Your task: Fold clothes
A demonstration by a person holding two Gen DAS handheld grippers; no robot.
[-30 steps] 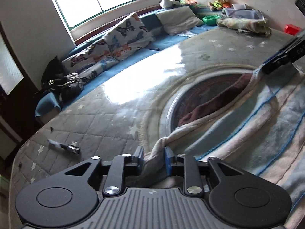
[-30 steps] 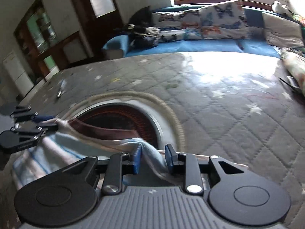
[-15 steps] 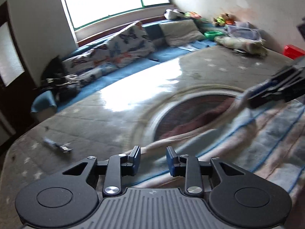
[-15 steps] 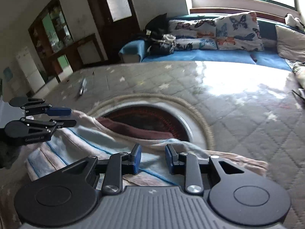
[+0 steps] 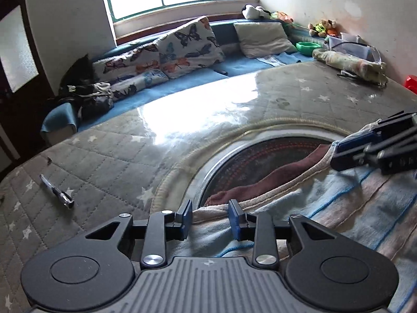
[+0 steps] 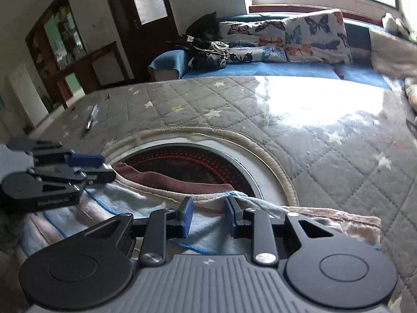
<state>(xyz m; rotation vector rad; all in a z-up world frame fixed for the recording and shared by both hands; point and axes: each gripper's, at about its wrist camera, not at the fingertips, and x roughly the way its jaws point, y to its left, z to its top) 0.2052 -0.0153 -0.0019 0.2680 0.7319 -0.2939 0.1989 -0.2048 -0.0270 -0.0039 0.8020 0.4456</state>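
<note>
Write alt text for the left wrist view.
The open left gripper hovers over the edge of a pale striped garment spread on a quilted grey mat. The right gripper is at the far right, and a pen lies left.

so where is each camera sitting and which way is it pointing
Left wrist: sits on the left gripper, looking forward over the striped garment and quilted mat toward the window; its own open jaws show low in frame, the right gripper at the right edge.
Right wrist: sits on the right gripper, facing the butterfly cushions and a dark door; its own open jaws show, the left gripper at left.
Shared: garment, mat, pen, cushions.
</note>
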